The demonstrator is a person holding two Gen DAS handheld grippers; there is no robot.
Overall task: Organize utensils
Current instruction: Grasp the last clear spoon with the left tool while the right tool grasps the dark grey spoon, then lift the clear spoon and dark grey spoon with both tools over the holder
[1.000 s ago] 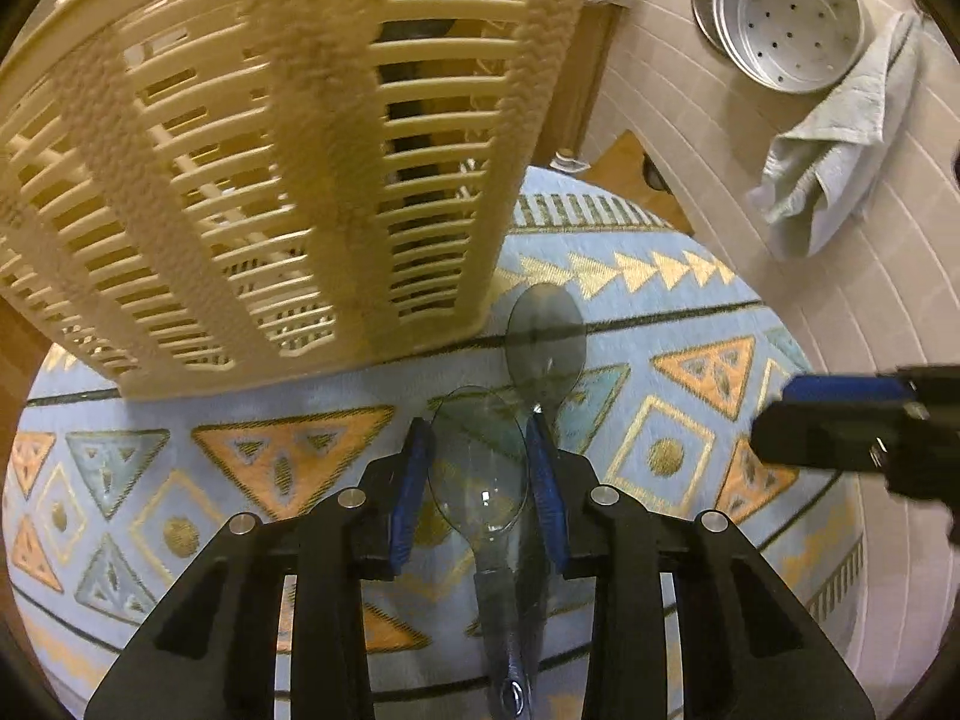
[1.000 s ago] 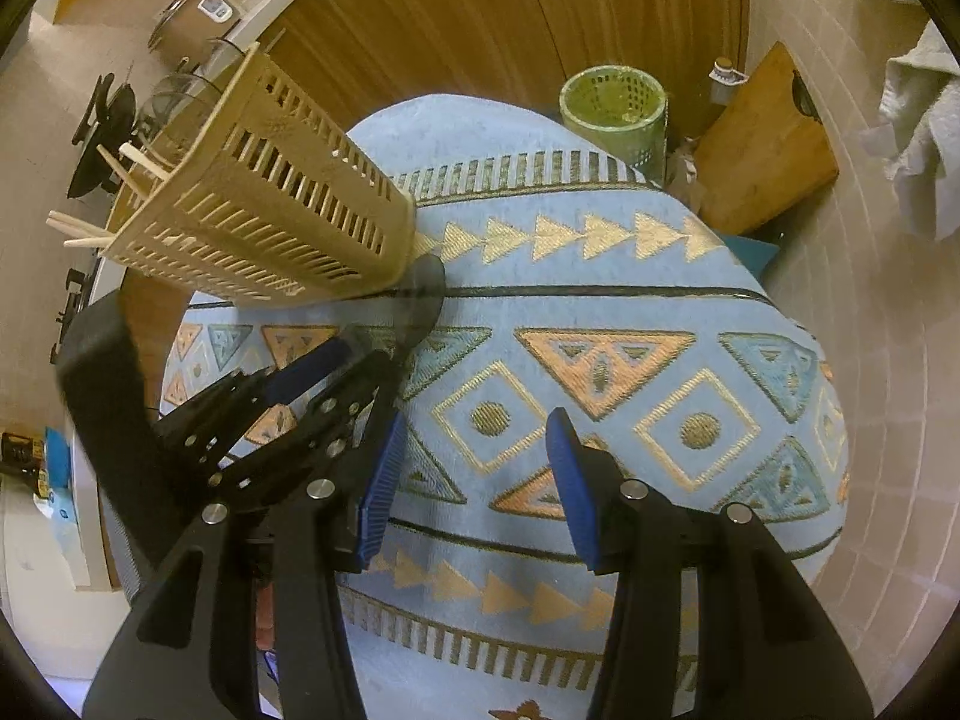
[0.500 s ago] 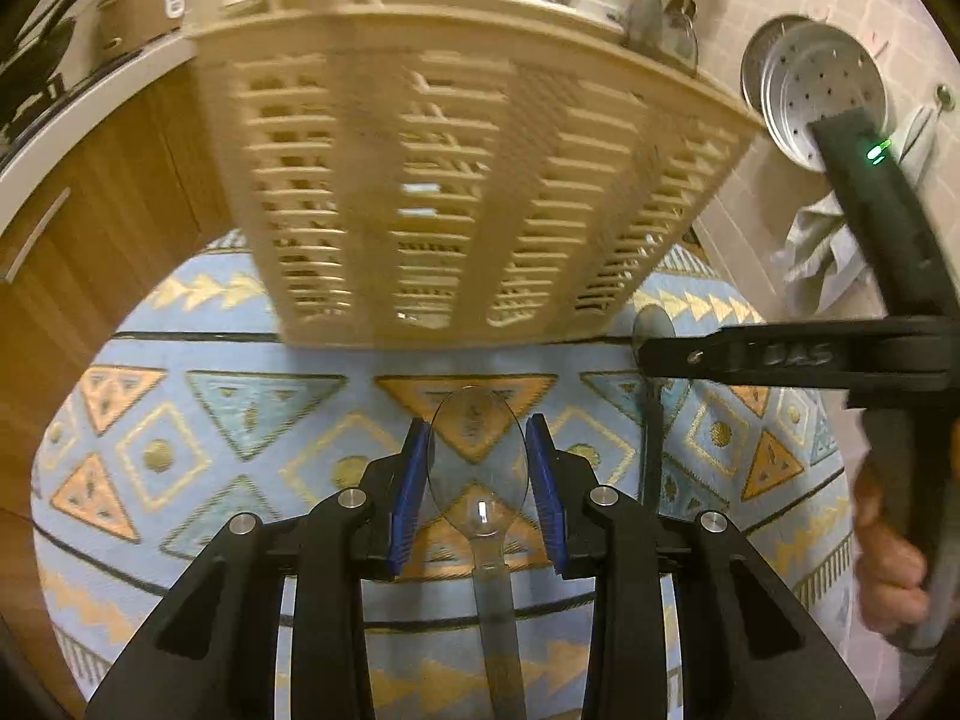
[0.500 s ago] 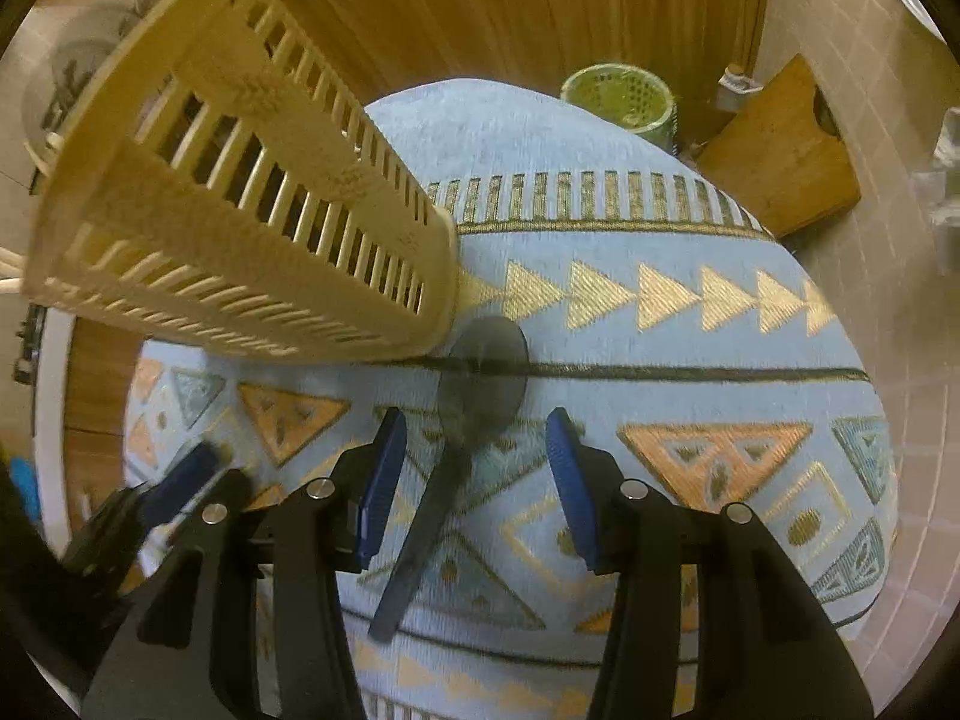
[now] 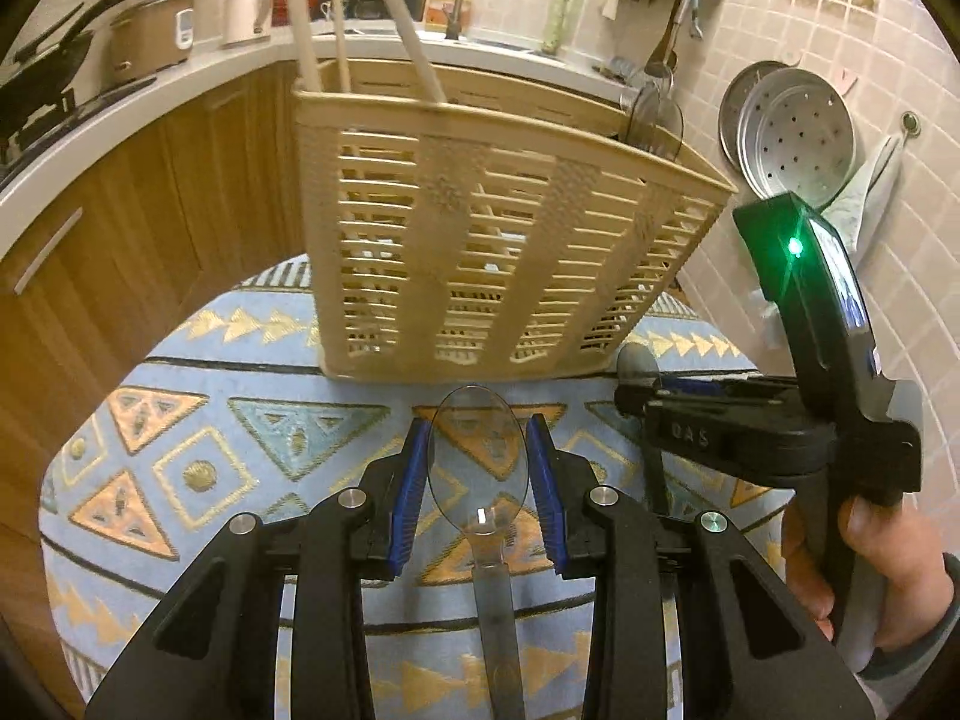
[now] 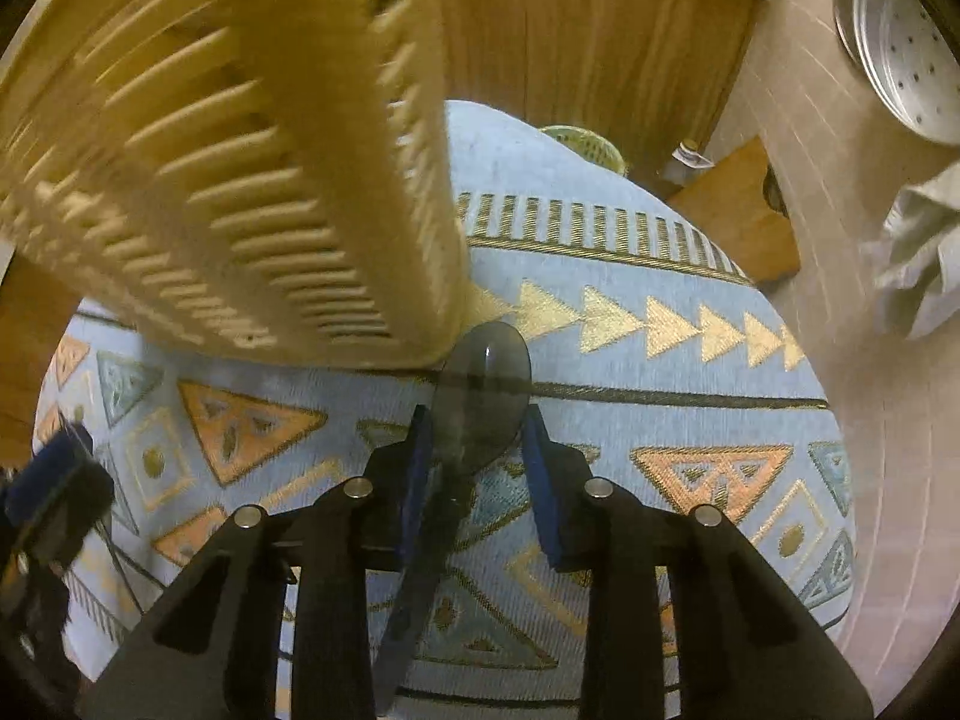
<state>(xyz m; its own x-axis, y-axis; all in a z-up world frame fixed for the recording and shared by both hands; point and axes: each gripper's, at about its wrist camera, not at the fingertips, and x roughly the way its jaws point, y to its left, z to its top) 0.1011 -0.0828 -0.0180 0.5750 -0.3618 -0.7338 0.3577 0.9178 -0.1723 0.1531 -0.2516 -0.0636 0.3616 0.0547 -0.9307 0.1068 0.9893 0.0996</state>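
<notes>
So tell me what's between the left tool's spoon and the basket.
Nothing: in the left wrist view only bare patterned cloth separates the clear spoon from the beige basket.
</notes>
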